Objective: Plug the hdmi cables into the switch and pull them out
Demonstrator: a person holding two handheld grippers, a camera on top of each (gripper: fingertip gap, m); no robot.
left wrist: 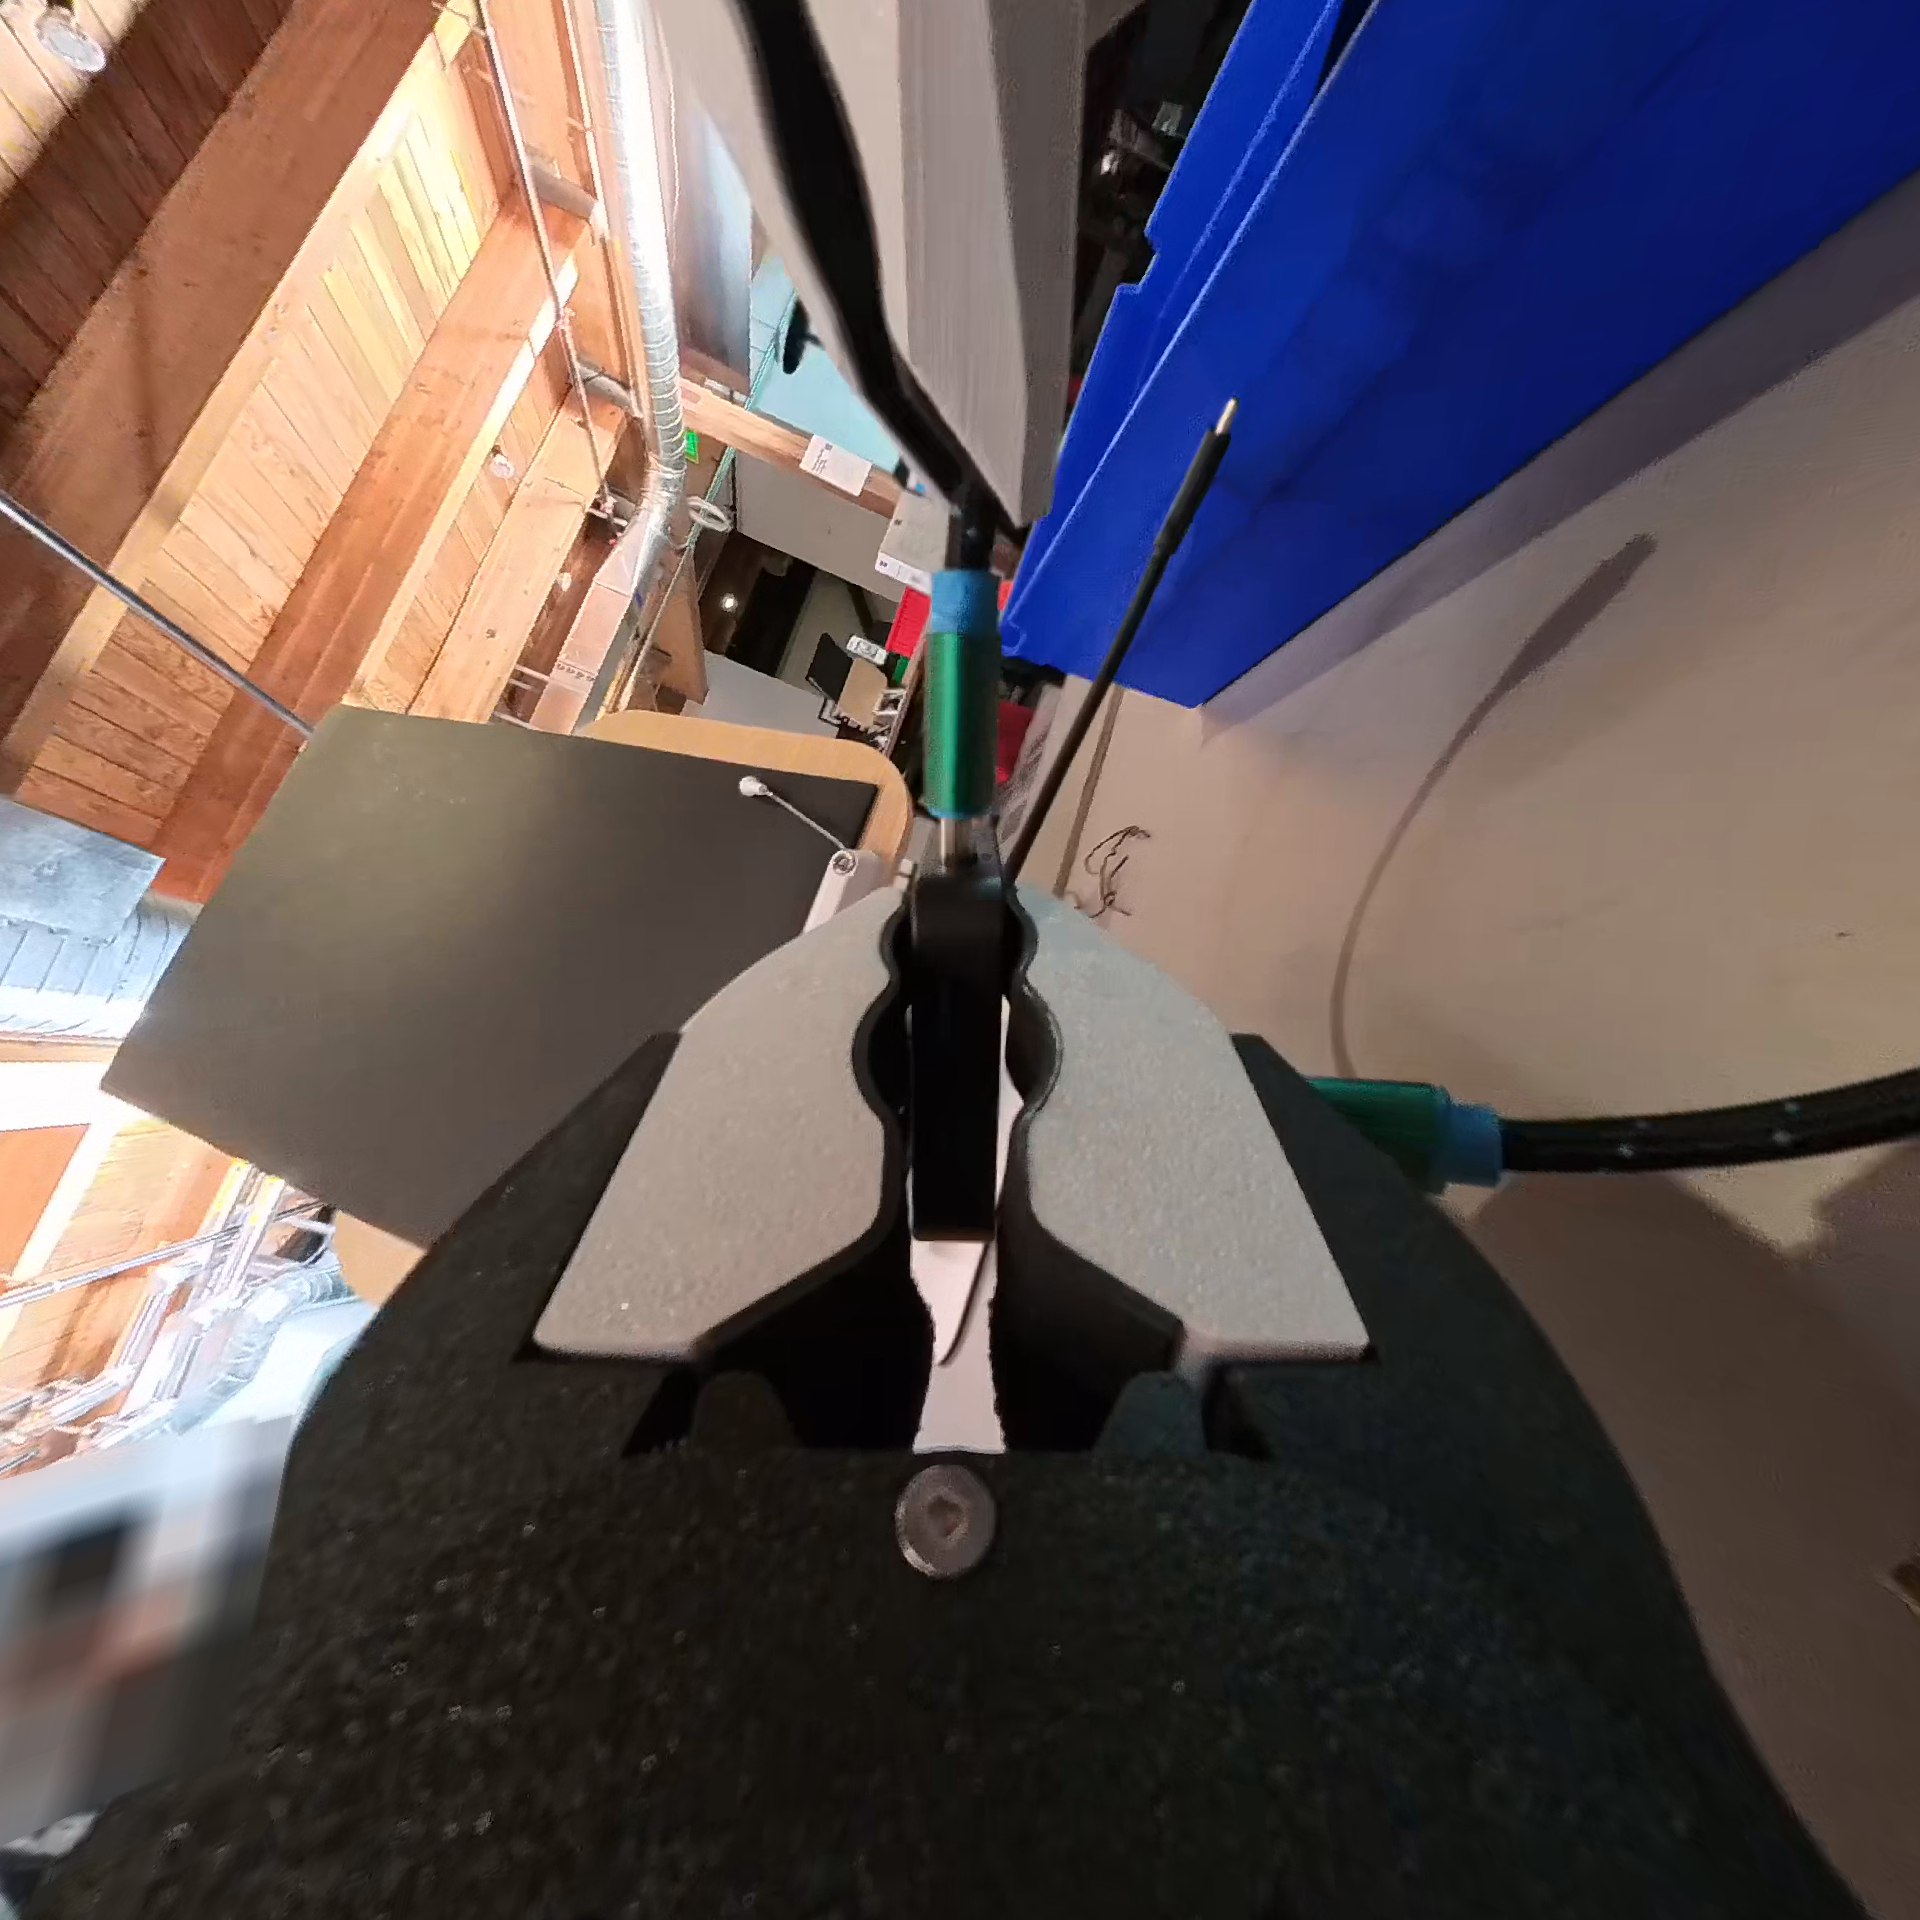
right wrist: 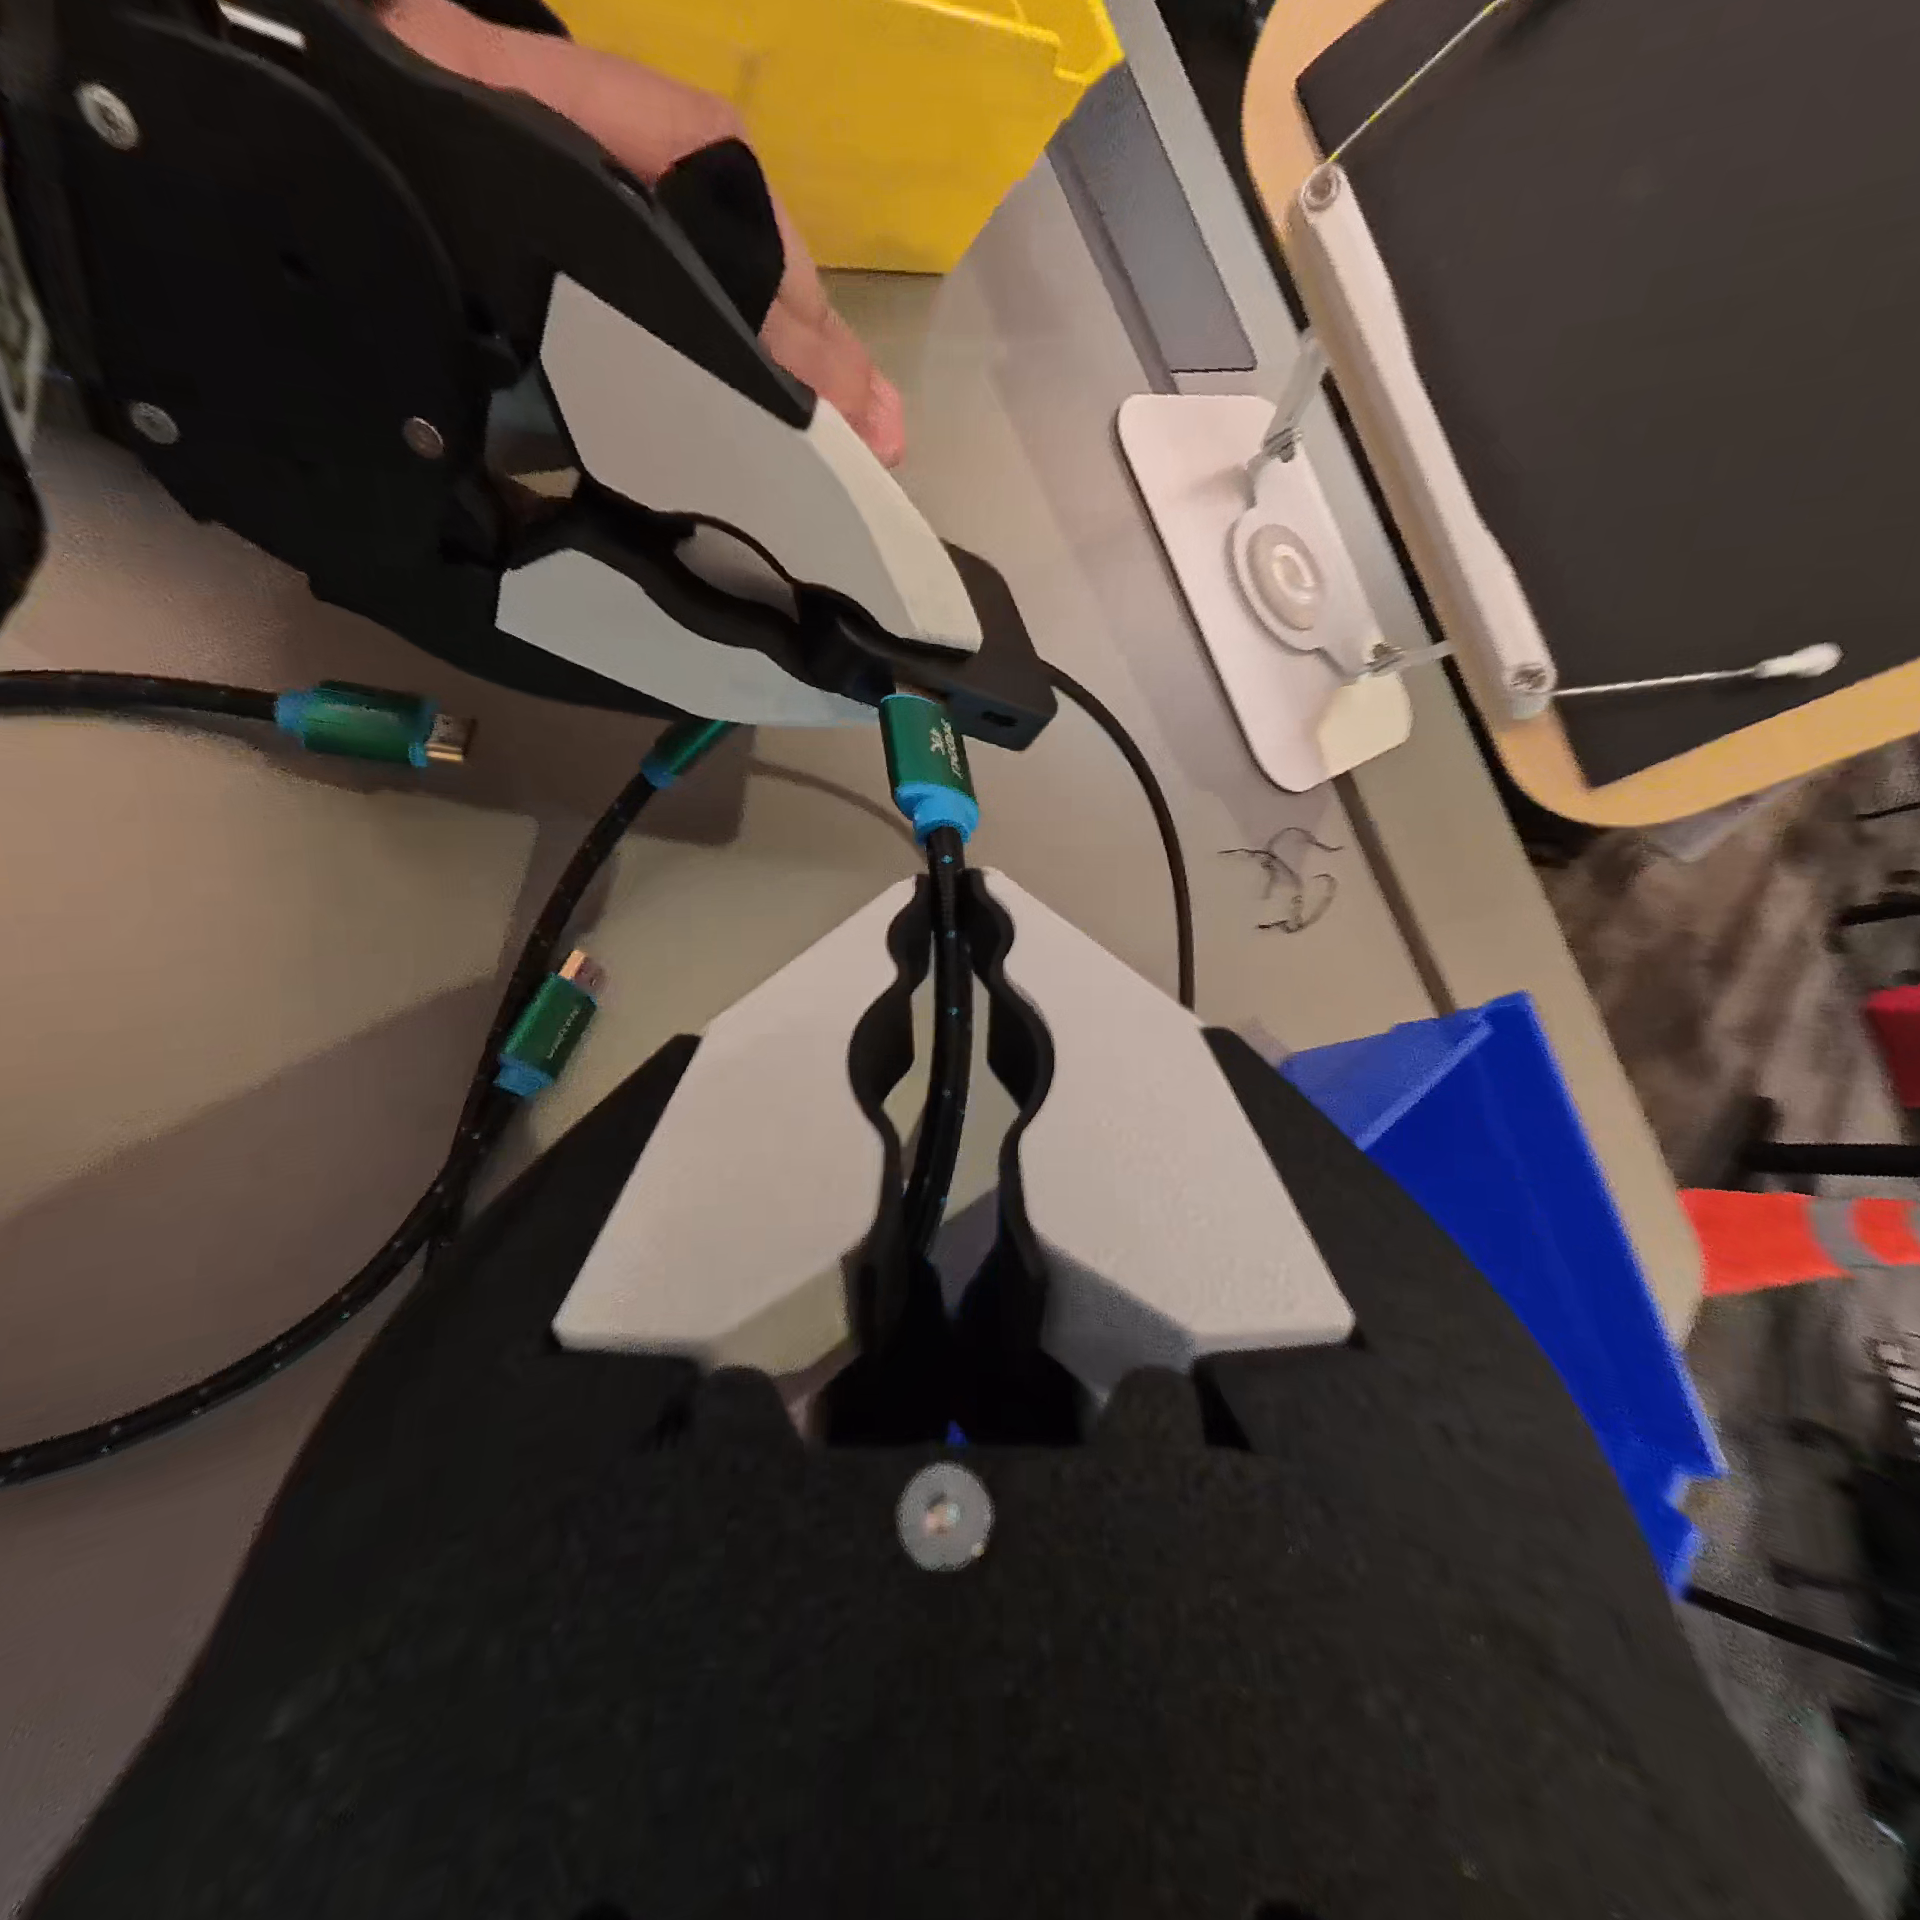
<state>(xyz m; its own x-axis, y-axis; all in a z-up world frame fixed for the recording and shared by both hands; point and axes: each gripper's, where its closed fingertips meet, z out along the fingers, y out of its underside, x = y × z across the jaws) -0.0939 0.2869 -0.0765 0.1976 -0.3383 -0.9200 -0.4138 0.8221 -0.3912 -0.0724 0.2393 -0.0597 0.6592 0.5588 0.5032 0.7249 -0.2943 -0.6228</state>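
My left gripper [left wrist: 956,909] is shut on the black switch [left wrist: 951,1081] and holds it on edge. A green HDMI plug [left wrist: 959,717] with a blue collar sits at the switch's far port, with a little metal showing. In the right wrist view my right gripper [right wrist: 951,888] is shut on this plug's black braided cable [right wrist: 940,1039], just behind the plug [right wrist: 923,753]. The plug meets the switch [right wrist: 1003,675], which the left gripper [right wrist: 883,655] holds above the table. A grey finger [left wrist: 987,260] of the right gripper shows in the left wrist view.
Loose green plugs [right wrist: 374,722] [right wrist: 551,1023] and braided cables lie on the beige table [right wrist: 208,935]. A third plug [right wrist: 681,748] lies under the left gripper. A blue bin [right wrist: 1496,1195], yellow bin [right wrist: 862,125], white stand base [right wrist: 1278,592] and black panel [right wrist: 1662,364] surround them. The switch's thin black lead [left wrist: 1143,623] points up. Across from one pair of fingers to the other is roughly 6 cm.
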